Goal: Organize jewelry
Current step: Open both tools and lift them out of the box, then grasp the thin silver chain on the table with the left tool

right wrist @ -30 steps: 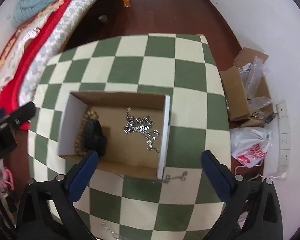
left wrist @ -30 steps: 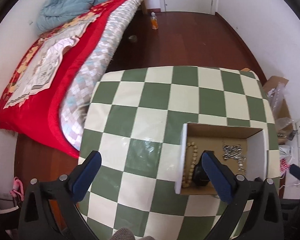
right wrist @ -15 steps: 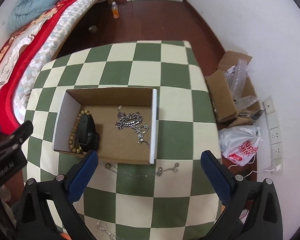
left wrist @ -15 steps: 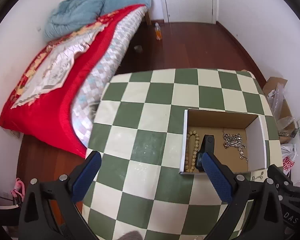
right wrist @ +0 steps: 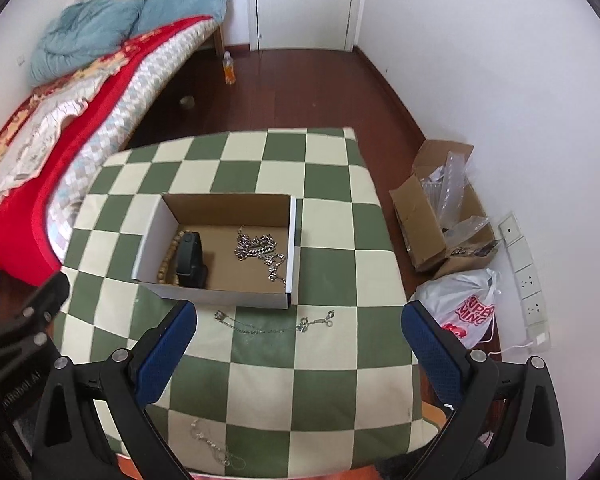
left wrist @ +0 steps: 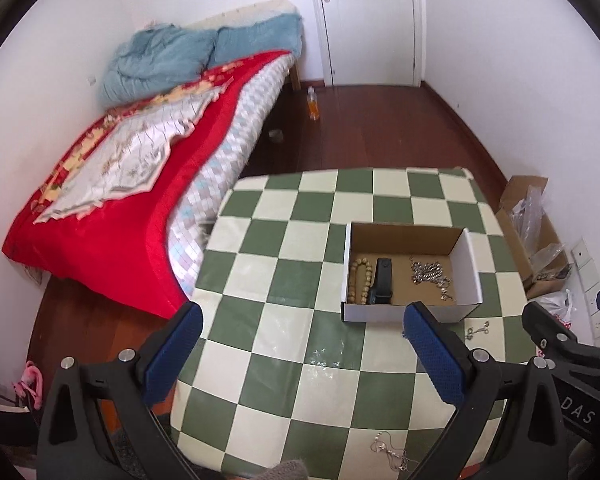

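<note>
An open cardboard box (right wrist: 220,294) (left wrist: 470,264) sits on the green-and-cream checked table (right wrist: 328,380) (left wrist: 284,280). Inside lie a wooden bead bracelet (right wrist: 168,262) (left wrist: 358,276), a black band (right wrist: 190,258) (left wrist: 382,282) and a heavy silver chain (right wrist: 260,250) (left wrist: 428,274). A thin silver chain (right wrist: 276,326) lies on the table just in front of the box. Another thin chain (right wrist: 214,446) (left wrist: 392,454) lies near the front edge. My left gripper (left wrist: 300,352) and right gripper (right wrist: 298,348) are both open and empty, held above the table's near side.
A bed with a red cover (left wrist: 132,184) stands left of the table. On the floor to the right are an open carton (right wrist: 440,216) and a white plastic bag (right wrist: 464,308). A bottle (right wrist: 229,68) stands on the wooden floor beyond.
Both grippers have pulled back and up from the box, so more of the table and room shows. Both stay open and empty. The jewelry has not moved.
</note>
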Available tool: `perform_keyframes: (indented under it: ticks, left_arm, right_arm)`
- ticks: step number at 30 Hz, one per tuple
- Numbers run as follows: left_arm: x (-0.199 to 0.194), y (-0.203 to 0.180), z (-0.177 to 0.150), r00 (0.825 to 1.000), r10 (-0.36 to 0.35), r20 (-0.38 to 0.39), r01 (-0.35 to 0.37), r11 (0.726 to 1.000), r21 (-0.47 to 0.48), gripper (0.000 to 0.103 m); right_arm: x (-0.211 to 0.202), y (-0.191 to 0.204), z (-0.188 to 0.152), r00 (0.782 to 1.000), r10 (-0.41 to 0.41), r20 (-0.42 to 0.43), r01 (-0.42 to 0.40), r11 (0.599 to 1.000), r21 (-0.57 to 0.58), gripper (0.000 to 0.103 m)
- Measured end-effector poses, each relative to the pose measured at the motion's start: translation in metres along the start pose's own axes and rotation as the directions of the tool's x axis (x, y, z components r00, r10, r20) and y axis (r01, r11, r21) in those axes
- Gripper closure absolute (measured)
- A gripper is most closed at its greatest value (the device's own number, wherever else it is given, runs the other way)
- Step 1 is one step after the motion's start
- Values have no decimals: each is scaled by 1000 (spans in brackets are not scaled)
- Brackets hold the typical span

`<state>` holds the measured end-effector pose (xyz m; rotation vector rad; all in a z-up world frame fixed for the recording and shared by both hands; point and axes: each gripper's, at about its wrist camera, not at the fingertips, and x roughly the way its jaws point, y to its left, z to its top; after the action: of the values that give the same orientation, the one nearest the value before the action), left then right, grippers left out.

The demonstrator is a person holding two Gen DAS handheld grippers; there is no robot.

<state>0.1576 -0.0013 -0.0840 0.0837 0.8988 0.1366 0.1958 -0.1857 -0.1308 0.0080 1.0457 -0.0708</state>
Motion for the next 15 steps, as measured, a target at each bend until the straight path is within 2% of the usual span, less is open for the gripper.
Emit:
perform_keyframes:
  ticks: [4,8,12,14,15]
  left_arm:
    - [-27,5,-4,999,-6,37,7,1000,-16,0]
    - [-36,10,-20,1000,6,30,-5,1000,-28,0]
    - [-15,5,-53,997,32,-76,-32,999,-4,0]
    - [6,-2,-76,987,38,-158,-37,999,12,0]
    - [16,-5,-84,980,39,-193,-35,999,22,0]
  right_arm:
    - [-24,-5,-10,999,15,31,-16,1000,20,0]
    - [-42,-13,-24,998,42,37,-44,998,43,0]
    - [-41,-24,-48,998,62,-9,-61,996,63,0]
    - [-29,-32,-65,997,60,-57,-56,995,82,0]
    - [-22,-35,-72,995,61,-81,-53,995,90,5]
